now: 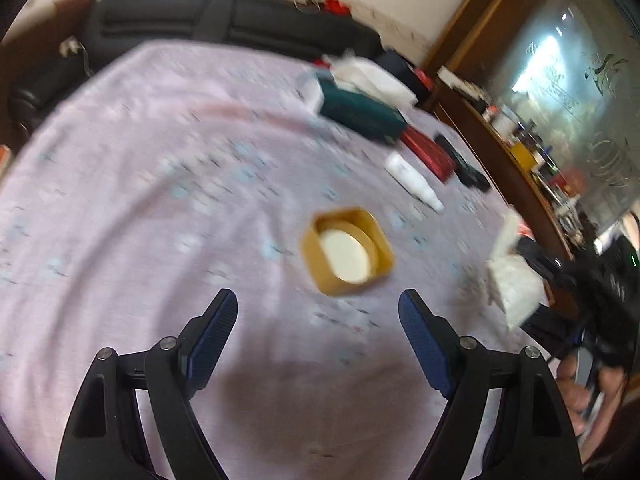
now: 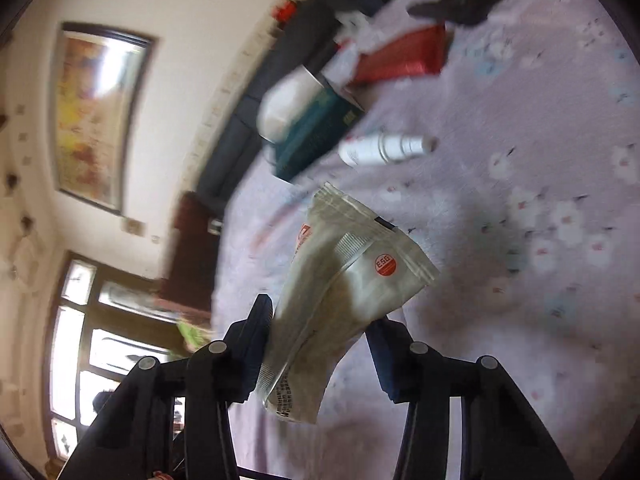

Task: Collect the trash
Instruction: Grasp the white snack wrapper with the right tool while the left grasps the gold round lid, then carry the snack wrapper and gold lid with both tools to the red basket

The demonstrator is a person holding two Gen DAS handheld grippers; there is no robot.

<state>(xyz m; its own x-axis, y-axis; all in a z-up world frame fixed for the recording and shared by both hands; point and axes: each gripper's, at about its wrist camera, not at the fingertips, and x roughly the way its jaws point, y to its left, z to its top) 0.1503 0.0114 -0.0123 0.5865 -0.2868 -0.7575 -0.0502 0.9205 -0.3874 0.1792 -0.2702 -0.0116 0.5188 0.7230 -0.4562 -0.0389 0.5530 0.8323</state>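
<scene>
My left gripper (image 1: 318, 308) is open and empty above the lilac flowered tablecloth (image 1: 140, 200). A gold box (image 1: 346, 250) with a white round insert lies just ahead of its fingertips. My right gripper (image 2: 320, 316) is shut on a crumpled silvery plastic packet (image 2: 352, 280) with an orange round sticker, held above the cloth. That packet (image 1: 512, 280) and the right gripper also show at the right edge of the left wrist view.
On the cloth lie a white bottle (image 1: 414, 178), a dark green box (image 1: 360, 114), a red packet (image 1: 428, 152), a black object (image 1: 464, 164) and white paper (image 1: 372, 76). A dark sofa (image 1: 224, 20) runs behind the table. A wooden cabinet (image 1: 520, 152) stands at the right.
</scene>
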